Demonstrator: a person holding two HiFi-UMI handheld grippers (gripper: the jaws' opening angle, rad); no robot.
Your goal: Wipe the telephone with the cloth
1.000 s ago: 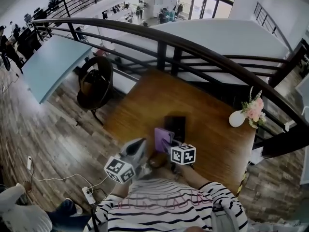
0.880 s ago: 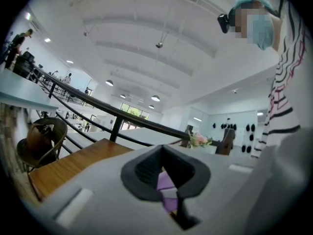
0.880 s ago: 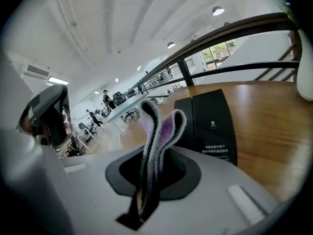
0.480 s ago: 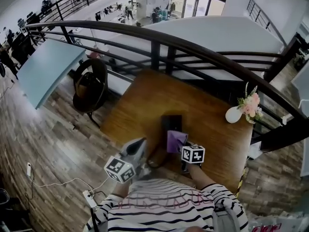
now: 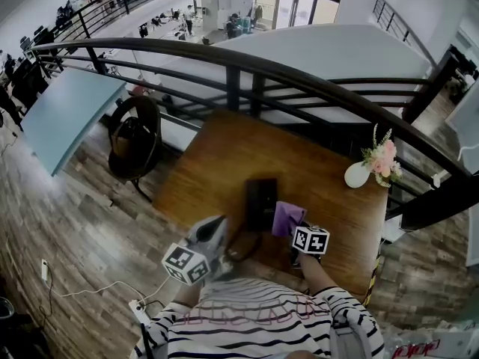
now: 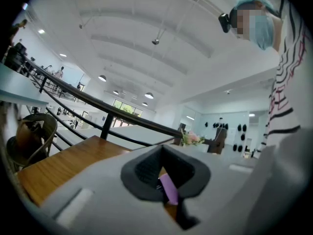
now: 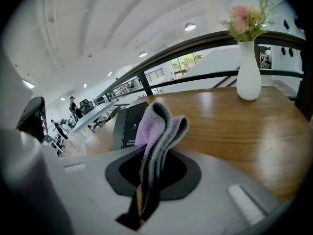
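Right tool point(image 7: 146, 182) clamps the cloth point(image 7: 159, 126) just beside the telephone point(image 5: 261, 203) on the bench point(image 5: 217, 155), left tool point(image 6: 170, 199) closed on nothing; the wiping itself looks mostly undone.

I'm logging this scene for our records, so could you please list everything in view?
table: one, brown wood, centre
telephone: one, black, on the table's near side
cloth: one, purple, just right of the telephone
vase: one, white with pink flowers, table's far right corner
railing: one, black, behind the table
chair: one, dark, left of the table
left gripper: one, grey, jaws together, nothing held
right gripper: one, grey, shut on the cloth
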